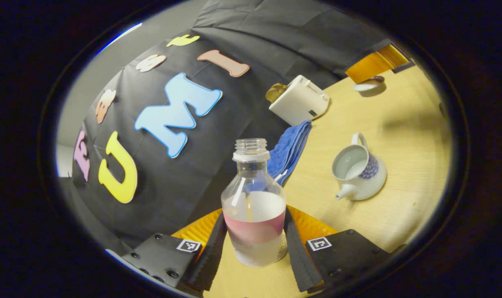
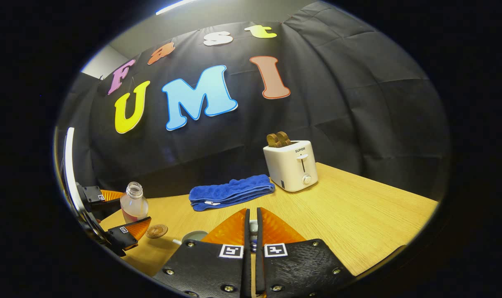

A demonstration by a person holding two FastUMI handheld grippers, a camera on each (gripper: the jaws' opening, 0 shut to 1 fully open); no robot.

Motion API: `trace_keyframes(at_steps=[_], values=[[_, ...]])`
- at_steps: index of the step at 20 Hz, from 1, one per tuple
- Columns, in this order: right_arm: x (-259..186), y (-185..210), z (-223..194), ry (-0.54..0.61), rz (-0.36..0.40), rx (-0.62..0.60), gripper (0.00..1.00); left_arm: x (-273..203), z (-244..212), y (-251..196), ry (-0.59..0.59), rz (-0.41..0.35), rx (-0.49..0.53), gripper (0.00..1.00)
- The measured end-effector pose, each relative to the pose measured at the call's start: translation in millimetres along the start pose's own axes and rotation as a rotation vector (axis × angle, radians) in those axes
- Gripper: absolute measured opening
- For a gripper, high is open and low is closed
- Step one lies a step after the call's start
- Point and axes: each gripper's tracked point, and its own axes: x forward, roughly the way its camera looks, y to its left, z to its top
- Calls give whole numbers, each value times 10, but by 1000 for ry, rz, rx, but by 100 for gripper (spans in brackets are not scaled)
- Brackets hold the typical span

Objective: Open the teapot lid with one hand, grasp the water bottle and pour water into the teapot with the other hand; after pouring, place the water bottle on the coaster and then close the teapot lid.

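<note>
- The left gripper [image 1: 255, 244] clamps an uncapped water bottle [image 1: 254, 207], part full, lifted off the wooden table [image 1: 400, 215].
- A lidless teapot [image 1: 358, 169] stands open beyond the bottle, near a folded blue towel [image 1: 290, 151] and a white toaster [image 1: 299, 100].
- The right gripper [image 2: 253, 236] has its fingers drawn nearly together on something small; what it is cannot be told.
- A round coaster [image 2: 157, 230] lies on the table beside the bottle.

Light: moderate, even, from overhead; bright strip lamp [image 2: 70, 165] glares at left edge of right gripper view.
Shadows: soft, short, on tabletop [image 1: 400, 215] beside teapot [image 1: 358, 169].
Glare: pale highlights on water bottle [image 1: 253, 198] glass.
Distortion: strong fisheye; wall cloth and tabletop edge bow.
Focus: sharp centrally, softer toward rims.
</note>
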Motion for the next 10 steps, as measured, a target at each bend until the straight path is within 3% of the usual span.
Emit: trace_keyframes(at_steps=[6,10], values=[[-12,-147,-55,8,-4,24,4,64,19,-167,18,-60,138,84],[-36,-213,-48,3,-6,25,4,129,128,-245,12,-103,290,84]])
